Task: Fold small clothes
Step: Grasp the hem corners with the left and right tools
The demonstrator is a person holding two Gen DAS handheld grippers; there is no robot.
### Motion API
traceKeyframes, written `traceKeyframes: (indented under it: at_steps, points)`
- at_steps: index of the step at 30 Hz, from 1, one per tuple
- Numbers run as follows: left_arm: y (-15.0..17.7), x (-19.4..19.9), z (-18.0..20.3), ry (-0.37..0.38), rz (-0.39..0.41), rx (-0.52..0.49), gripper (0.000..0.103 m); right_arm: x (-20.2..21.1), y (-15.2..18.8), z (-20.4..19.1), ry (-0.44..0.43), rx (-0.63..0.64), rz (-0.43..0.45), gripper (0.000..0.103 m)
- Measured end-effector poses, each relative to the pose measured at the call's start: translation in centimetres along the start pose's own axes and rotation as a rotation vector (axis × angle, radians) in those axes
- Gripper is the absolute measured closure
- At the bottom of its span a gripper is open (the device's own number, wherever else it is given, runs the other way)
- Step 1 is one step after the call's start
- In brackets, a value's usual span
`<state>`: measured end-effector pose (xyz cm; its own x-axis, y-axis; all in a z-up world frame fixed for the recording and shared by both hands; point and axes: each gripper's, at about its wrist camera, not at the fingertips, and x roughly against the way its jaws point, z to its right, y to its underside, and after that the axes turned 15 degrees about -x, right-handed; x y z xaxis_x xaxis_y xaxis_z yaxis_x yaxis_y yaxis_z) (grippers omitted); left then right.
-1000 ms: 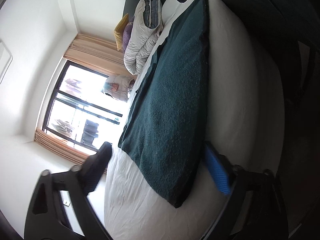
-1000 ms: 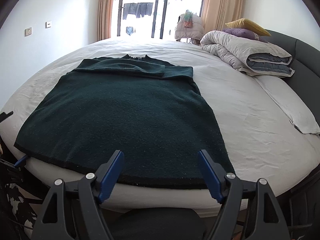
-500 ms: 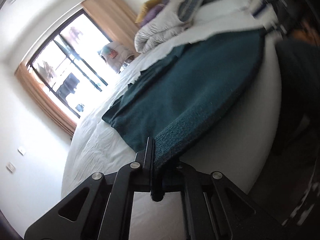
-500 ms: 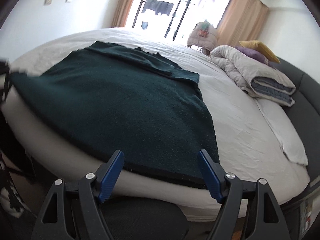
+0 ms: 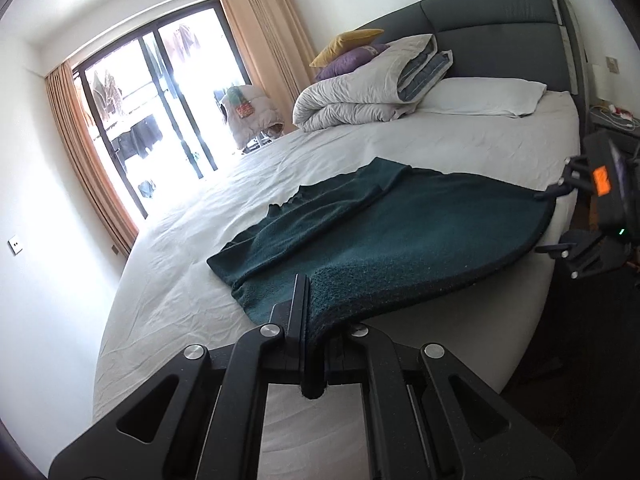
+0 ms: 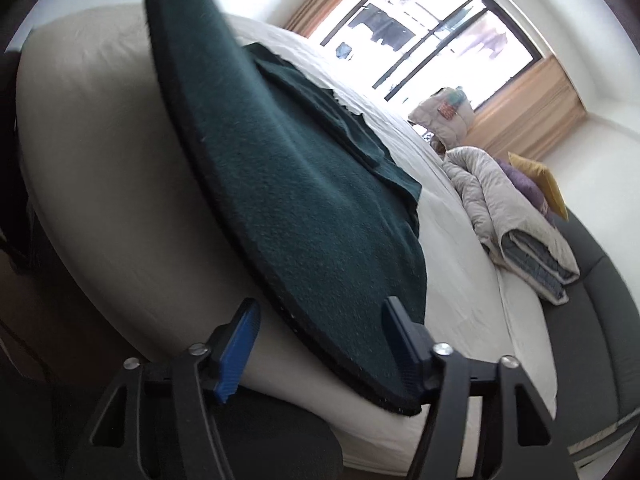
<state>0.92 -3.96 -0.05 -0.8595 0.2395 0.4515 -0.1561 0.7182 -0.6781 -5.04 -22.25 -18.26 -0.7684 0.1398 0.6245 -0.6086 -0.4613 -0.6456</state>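
A dark green knitted garment lies flat on the white bed, its sleeves folded over the far end. My left gripper is shut on the garment's near-left hem corner and lifts it a little off the mattress. My right gripper is open, its blue-padded fingers astride the garment's near-right hem corner at the bed edge. In the left wrist view the right gripper shows at the far hem corner.
A rolled grey duvet, purple and yellow cushions and a white pillow lie by the dark headboard. A bright balcony window with curtains is behind. A bedside stand with cables is at the right.
My left gripper has closed on the hem corner and raised it. My right gripper has tilted and moved in so that the other hem corner sits between its open fingers.
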Motion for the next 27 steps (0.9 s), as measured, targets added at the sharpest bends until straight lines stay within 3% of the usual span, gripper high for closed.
traceKeyframes:
  at_steps: [2,4,9,13,17,27]
  points:
    - [-0.3,0.4,-0.1,-0.002,-0.001,-0.005,0.099,-1.1,-0.2,-0.5,0.014,0.030,-0.025,0.068]
    - [-0.4,0.7,-0.1,0.002,-0.007,-0.001,0.099,-2.2,-0.1,-0.2,0.041,0.044,-0.051,0.080]
    - [0.6,0.7,0.4,0.013,-0.019,-0.009,0.099,-3.9,0.8,2.6,0.117,0.023,-0.078,0.080]
    - [2.8,-0.2,1.7,0.036,-0.079,-0.023,0.099,-5.2,2.2,5.2,0.150,-0.007,-0.122,0.085]
    - [4.8,-1.2,3.1,0.063,-0.122,-0.040,0.099,-5.3,3.3,5.5,0.151,0.015,-0.139,0.094]
    - [7.3,-2.1,5.6,0.080,-0.160,-0.128,0.099,-4.6,3.4,6.0,0.175,0.015,-0.141,0.100]
